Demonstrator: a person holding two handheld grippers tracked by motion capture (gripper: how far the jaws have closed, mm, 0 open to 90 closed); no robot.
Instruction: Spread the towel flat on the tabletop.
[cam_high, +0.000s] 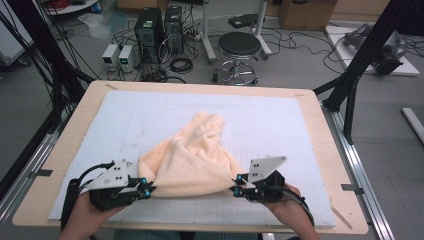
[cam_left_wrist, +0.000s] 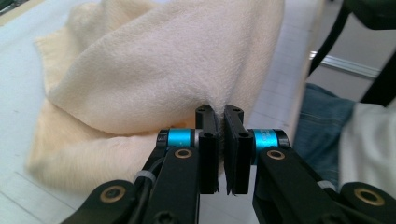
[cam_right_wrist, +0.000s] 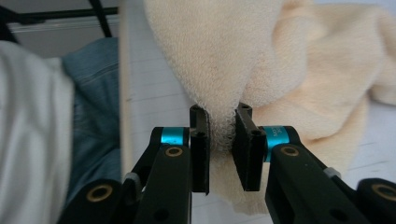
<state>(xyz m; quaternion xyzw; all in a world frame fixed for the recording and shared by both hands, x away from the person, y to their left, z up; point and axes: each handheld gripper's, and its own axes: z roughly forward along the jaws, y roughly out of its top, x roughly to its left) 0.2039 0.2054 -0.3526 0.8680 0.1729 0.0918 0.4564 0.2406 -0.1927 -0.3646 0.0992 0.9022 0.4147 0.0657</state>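
Note:
A cream towel (cam_high: 192, 157) lies crumpled on the white mat (cam_high: 280, 120), its near edge lifted and stretched between both grippers. My left gripper (cam_high: 146, 190) is shut on the towel's near left corner; in the left gripper view the cloth (cam_left_wrist: 154, 74) is pinched thin between the gripper's jaws (cam_left_wrist: 220, 114). My right gripper (cam_high: 235, 189) is shut on the near right corner, and in the right gripper view a thick fold of towel (cam_right_wrist: 219, 60) fills the gap of that gripper (cam_right_wrist: 221, 116). The far part of the towel rests bunched on the mat.
The mat covers a wooden table (cam_high: 320, 130). The person's jeans (cam_left_wrist: 322, 121) show past the near table edge. Beyond the table stand a black stool (cam_high: 239, 50), computer towers (cam_high: 157, 30) and cables on the floor. Black frame posts (cam_high: 360, 65) flank the table.

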